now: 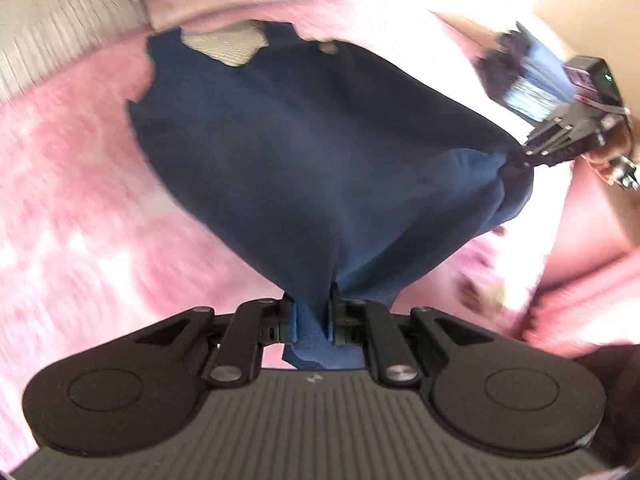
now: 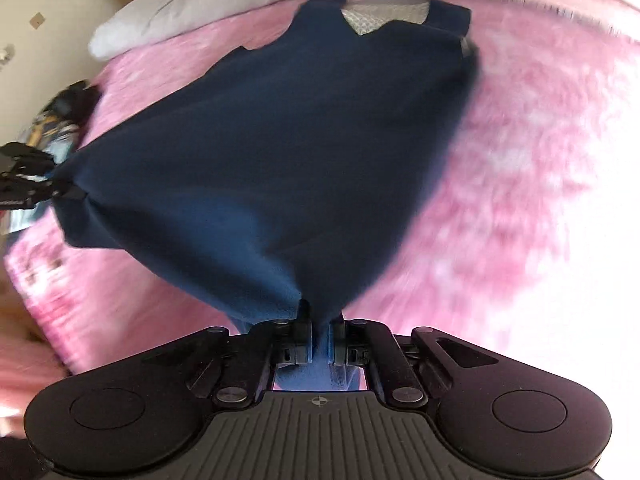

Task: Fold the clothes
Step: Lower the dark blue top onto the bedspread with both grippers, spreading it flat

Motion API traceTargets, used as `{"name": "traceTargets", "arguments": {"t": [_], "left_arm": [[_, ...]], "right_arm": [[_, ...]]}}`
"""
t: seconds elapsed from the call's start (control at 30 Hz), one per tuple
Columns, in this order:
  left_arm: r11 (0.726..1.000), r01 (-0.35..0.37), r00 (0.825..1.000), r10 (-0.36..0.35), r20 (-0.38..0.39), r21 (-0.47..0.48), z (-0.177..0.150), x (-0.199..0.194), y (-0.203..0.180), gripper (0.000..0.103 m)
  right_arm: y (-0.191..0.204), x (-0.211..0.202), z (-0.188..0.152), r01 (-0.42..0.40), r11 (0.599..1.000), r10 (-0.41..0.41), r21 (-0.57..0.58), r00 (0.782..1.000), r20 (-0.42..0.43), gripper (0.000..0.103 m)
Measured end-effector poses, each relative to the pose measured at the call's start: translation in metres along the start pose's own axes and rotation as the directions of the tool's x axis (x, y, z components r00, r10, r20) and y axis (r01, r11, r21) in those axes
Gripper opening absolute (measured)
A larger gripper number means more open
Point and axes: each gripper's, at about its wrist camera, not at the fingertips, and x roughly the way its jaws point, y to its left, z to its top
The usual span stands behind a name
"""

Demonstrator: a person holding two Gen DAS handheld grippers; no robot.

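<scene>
Item: 1 navy fleece garment [image 1: 312, 152], spread over a pink fluffy bed cover [image 1: 72, 200], collar end toward 12 o'clock. Left tool [image 1: 311, 316]: clenched on a bunched hem corner at 6 o'clock in its own view. Right tool [image 2: 320, 330]: clenched on the other hem corner, seen at 3 o'clock from the left wrist. Grey pillow [image 2: 208, 4] at 11 o'clock. Both views motion-blurred.
</scene>
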Motion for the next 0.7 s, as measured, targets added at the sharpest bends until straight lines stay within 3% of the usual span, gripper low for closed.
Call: {"name": "traceTargets", "arguments": {"t": [0.07,0.17,0.27,0.3,0.33,0.47,0.6,0.7], "left_arm": [[0.999,0.042,0.997,-0.043,-0.066,-0.018,-0.023,-0.004,-0.017,0.01],[0.994,0.039,0.985,-0.055,-0.163,-0.1,-0.065,0.015,-0.026,0.017],[0.993,0.014,0.963,-0.045,-0.264,-0.116,-0.097,0.037,-0.031,0.015],[0.995,0.011,0.96,-0.039,-0.276,-0.101,-0.104,0.038,-0.033,0.015],[0.996,0.015,0.958,-0.04,-0.283,-0.09,-0.109,0.039,-0.033,0.016],[0.998,0.001,0.968,-0.016,-0.251,-0.057,-0.107,0.029,-0.02,0.029],[0.999,-0.044,0.984,0.04,-0.173,-0.023,-0.08,0.023,0.005,0.033],[0.996,-0.085,0.991,0.085,-0.1,0.001,-0.044,0.024,0.025,0.036]], "right_arm": [[0.015,-0.018,-0.024,-0.024,1.0,0.023,-0.009,0.996,-0.083,0.005],[0.028,-0.018,-0.056,-0.005,1.0,0.009,0.02,0.985,-0.175,0.005],[0.032,-0.005,-0.078,0.118,0.99,-0.1,0.071,0.97,-0.223,0.01],[0.034,-0.002,-0.082,0.156,0.984,-0.132,0.089,0.963,-0.236,0.014],[0.037,0.0,-0.086,0.192,0.976,-0.163,0.099,0.956,-0.245,0.025],[0.054,-0.001,-0.1,0.308,0.946,-0.274,0.101,0.926,-0.258,0.04],[0.065,-0.014,-0.101,0.367,0.917,-0.332,0.154,0.919,-0.211,0.041],[0.071,-0.027,-0.09,0.361,0.91,-0.339,0.203,0.931,-0.134,0.041]]}}
